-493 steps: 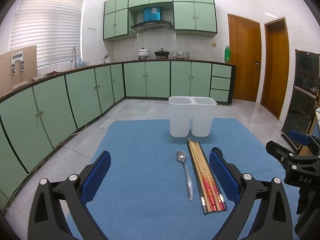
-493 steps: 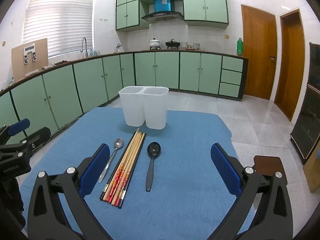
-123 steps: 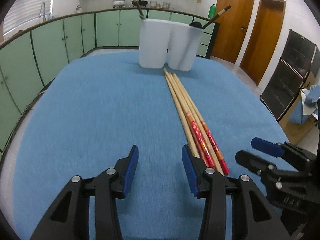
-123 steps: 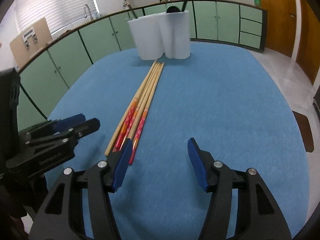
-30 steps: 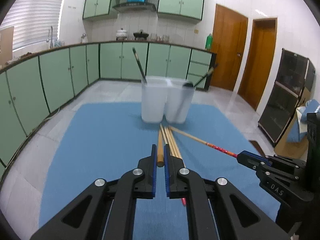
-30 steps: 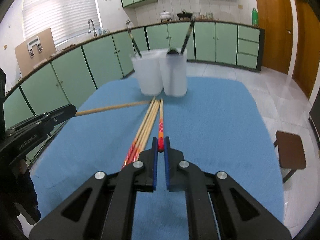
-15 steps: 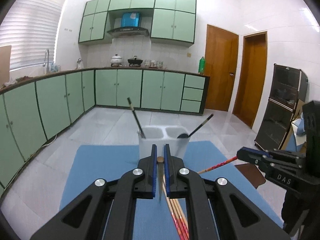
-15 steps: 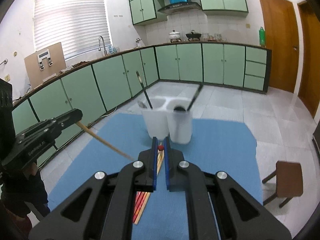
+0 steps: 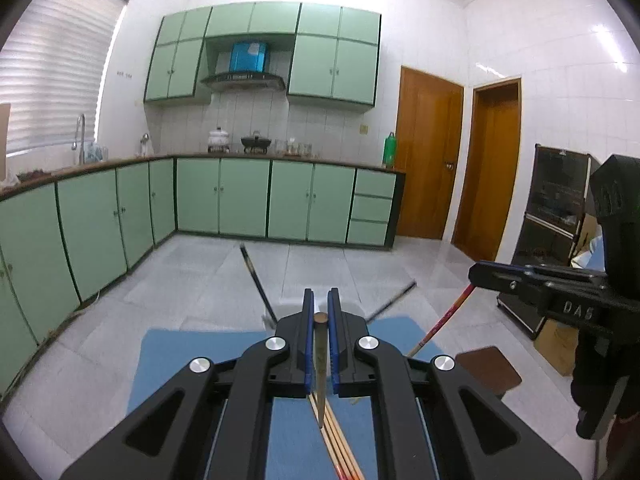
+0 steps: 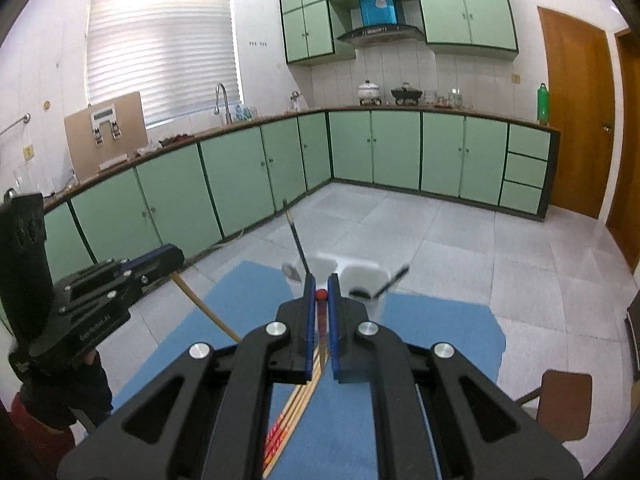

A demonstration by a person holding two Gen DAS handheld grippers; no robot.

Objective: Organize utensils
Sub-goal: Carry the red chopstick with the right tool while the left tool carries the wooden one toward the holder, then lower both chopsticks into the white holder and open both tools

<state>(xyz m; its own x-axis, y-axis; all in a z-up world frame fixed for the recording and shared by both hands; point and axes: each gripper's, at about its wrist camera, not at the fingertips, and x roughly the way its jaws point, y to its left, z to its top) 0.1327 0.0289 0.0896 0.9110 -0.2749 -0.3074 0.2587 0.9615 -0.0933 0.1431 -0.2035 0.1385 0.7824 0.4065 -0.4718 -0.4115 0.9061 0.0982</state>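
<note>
My left gripper (image 9: 320, 316) is shut on a plain wooden chopstick (image 9: 321, 364) that hangs down toward the blue mat (image 9: 192, 356). My right gripper (image 10: 320, 294) is shut on a red-ended chopstick (image 10: 321, 332), also hanging down. Both are raised high above the table. Several chopsticks (image 10: 294, 412) lie on the mat below. The white two-cell holder (image 10: 362, 280) stands beyond, with a silver spoon (image 10: 291, 271) and a black spoon (image 10: 362, 292) inside. In the left wrist view the holder is mostly hidden behind my jaws. The right gripper (image 9: 476, 272) shows there too, and the left gripper (image 10: 176, 258) in the right wrist view.
The blue mat (image 10: 440, 332) covers the table. A brown stool (image 10: 564, 404) stands at the right of the table. Green cabinets (image 9: 240, 200) line the far walls. A dark cabinet (image 9: 560, 216) stands at the right.
Both grippers have risen further with their chopsticks, so the holder and mat sit lower and smaller in view. Each chopstick now hangs more steeply.
</note>
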